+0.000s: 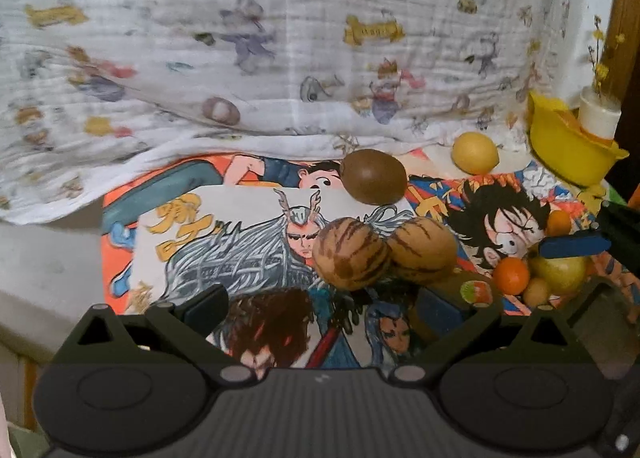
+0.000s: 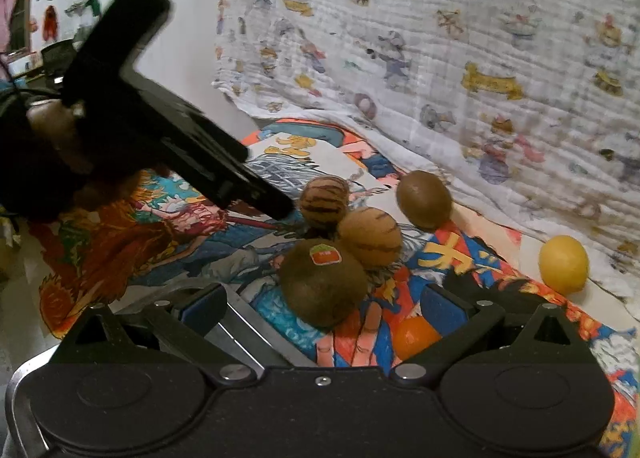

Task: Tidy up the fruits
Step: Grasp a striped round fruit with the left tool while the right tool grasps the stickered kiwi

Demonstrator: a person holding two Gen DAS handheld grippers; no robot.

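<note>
Brown fuzzy kiwi with sticker (image 2: 323, 284) sits right ahead of the right gripper (image 2: 324, 308), roughly centred in the gap between its spread jaws, not yet pinched; blue pads clear of it on both sides. Long axis hard to call, it looks near round from here. Behind it two striped tan fruits (image 2: 369, 236) touch each other, and a second plain kiwi (image 2: 424, 199) lies just beyond, near the white printed cloth (image 2: 440, 57). Lemon (image 2: 563, 264) well apart to the right by the cloth edge. Small orange (image 2: 416, 336) tucked just beside the right pad. Left gripper (image 1: 324, 312) also spread wide, empty, with the striped pair (image 1: 351, 254) just ahead of its jaws and the sticker kiwi (image 1: 476, 292) off to its right behind the pad. Yellow bowl (image 1: 568, 145) far right, likely the drop spot, though that is a guess. All fruit rests on the cartoon-printed mat (image 1: 248, 225). Right hand is clearly nearer the sticker kiwi; judged next step is a straight push forward and close.
</note>
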